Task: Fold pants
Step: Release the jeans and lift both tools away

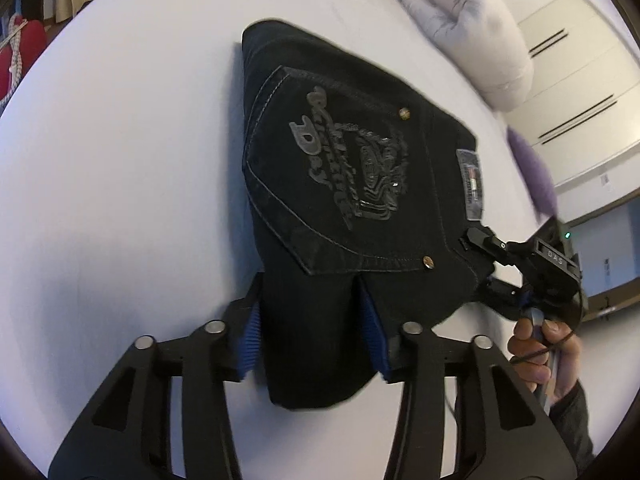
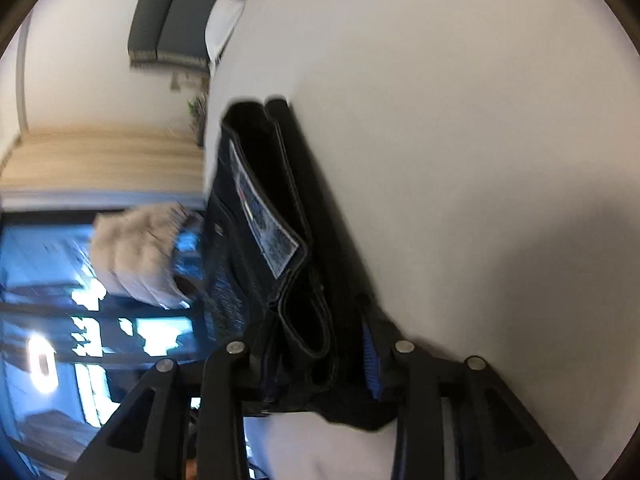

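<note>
Black jeans (image 1: 340, 160), folded into a thick stack with a printed back pocket and a waist patch on top, lie on the white bed sheet (image 1: 120, 160). My left gripper (image 1: 310, 284) straddles the near end of the stack. Its blue pads (image 1: 250, 340) stand at either side and do not squeeze the cloth. My right gripper (image 1: 484, 264), held by a hand (image 1: 536, 352), has one finger above and one below the waistband corner. In the right wrist view that gripper (image 2: 304, 320) frames the loose, uncompressed layers of the jeans (image 2: 272, 208).
A pale grey pillow (image 1: 472, 28) lies at the far side of the bed, with a purple cushion (image 1: 536, 168) and white wardrobe doors (image 1: 580, 80) beyond. A blurred beige bundle (image 2: 140, 252) and a window show past the bed's edge.
</note>
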Demonstrator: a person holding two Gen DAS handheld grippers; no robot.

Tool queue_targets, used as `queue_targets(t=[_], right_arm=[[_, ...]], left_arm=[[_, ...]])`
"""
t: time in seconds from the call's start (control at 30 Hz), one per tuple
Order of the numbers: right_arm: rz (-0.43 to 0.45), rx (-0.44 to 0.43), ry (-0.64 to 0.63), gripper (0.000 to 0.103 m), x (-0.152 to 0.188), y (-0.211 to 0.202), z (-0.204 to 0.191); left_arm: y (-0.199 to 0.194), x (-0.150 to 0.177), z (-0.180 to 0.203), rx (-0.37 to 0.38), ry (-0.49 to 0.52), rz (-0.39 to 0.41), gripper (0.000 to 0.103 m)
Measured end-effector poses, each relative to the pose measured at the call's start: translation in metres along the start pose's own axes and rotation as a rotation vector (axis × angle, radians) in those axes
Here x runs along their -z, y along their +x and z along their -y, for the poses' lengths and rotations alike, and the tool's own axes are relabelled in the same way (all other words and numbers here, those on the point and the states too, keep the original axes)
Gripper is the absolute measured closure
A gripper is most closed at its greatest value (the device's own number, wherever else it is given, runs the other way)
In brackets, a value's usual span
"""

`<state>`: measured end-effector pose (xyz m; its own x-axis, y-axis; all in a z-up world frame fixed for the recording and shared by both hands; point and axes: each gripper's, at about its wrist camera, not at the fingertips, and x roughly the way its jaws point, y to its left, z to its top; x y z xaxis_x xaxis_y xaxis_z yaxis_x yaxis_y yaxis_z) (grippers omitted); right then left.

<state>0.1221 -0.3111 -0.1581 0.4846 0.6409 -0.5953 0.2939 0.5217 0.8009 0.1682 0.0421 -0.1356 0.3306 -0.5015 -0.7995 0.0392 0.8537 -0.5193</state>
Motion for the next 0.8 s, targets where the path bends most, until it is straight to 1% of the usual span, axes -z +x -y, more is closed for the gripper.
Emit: queue_targets(t=[0.03, 0.07, 0.1, 0.13, 0.17, 0.23, 0.3, 0.33, 0.4, 0.43, 0.47, 0.53, 0.57, 0.6, 0.67, 0.7, 0.73, 0.77, 0.8], right_arm=[[0.044, 0.006, -0.028, 0.033, 0.003, -0.011, -0.006], [0.088, 0.016, -0.065, 0.026, 0.006, -0.023, -0.014], [0.116, 0.027, -0.106, 0.026, 0.010, -0.035, -0.022], [0.140, 0.050, -0.154, 0.026, 0.014, -0.046, -0.033], [0.169, 0.082, -0.202, 0.026, 0.019, -0.057, -0.044], [0.255, 0.150, -0.327, 0.026, 0.034, -0.081, -0.071], [0.348, 0.193, -0.447, 0.025, 0.052, -0.104, -0.099], [0.402, 0.213, -0.508, 0.022, 0.065, -0.117, -0.114], [0.508, 0.244, -0.601, 0.012, 0.087, -0.140, -0.136], [0.574, 0.259, -0.643, 0.004, 0.101, -0.153, -0.147], [0.635, 0.268, -0.677, 0.000, 0.113, -0.166, -0.157], [0.740, 0.263, -0.741, 0.000, 0.135, -0.188, -0.175], [0.779, 0.263, -0.764, 0.000, 0.144, -0.200, -0.179], [0.810, 0.263, -0.780, 0.000, 0.152, -0.208, -0.186], [0.855, 0.253, -0.810, 0.000, 0.166, -0.228, -0.196], [0.879, 0.247, -0.822, 0.000, 0.173, -0.237, -0.199], [0.905, 0.239, -0.840, 0.000, 0.181, -0.247, -0.203], [0.927, 0.229, -0.860, 0.000, 0.190, -0.255, -0.207], [0.943, 0.221, -0.877, 0.000, 0.196, -0.262, -0.210]], left_arm=[[-0.007, 0.004, -0.001, -0.002, -0.005, 0.017, 0.044], [-0.017, 0.005, 0.000, -0.011, -0.007, 0.046, 0.041], [-0.027, 0.009, 0.003, -0.017, -0.002, 0.087, 0.038], [-0.042, 0.015, 0.008, -0.023, 0.016, 0.143, 0.032], [-0.056, 0.021, 0.015, -0.045, 0.045, 0.195, 0.027], [-0.088, 0.033, 0.032, -0.125, 0.120, 0.308, 0.009], [-0.123, 0.047, 0.055, -0.204, 0.217, 0.440, 0.006], [-0.141, 0.056, 0.071, -0.256, 0.275, 0.517, 0.004], [-0.168, 0.067, 0.097, -0.349, 0.362, 0.637, 0.000], [-0.184, 0.076, 0.111, -0.406, 0.410, 0.704, 0.000], [-0.198, 0.085, 0.125, -0.471, 0.441, 0.764, 0.000], [-0.224, 0.102, 0.143, -0.542, 0.466, 0.830, 0.000], [-0.236, 0.111, 0.153, -0.547, 0.483, 0.858, 0.000], [-0.245, 0.118, 0.161, -0.537, 0.499, 0.874, 0.000], [-0.267, 0.131, 0.172, -0.483, 0.518, 0.898, 0.000], [-0.276, 0.140, 0.175, -0.485, 0.501, 0.908, 0.000], [-0.283, 0.146, 0.178, -0.504, 0.482, 0.906, 0.000], [-0.291, 0.152, 0.181, -0.512, 0.485, 0.895, 0.000], [-0.298, 0.156, 0.185, -0.493, 0.496, 0.884, 0.000]])
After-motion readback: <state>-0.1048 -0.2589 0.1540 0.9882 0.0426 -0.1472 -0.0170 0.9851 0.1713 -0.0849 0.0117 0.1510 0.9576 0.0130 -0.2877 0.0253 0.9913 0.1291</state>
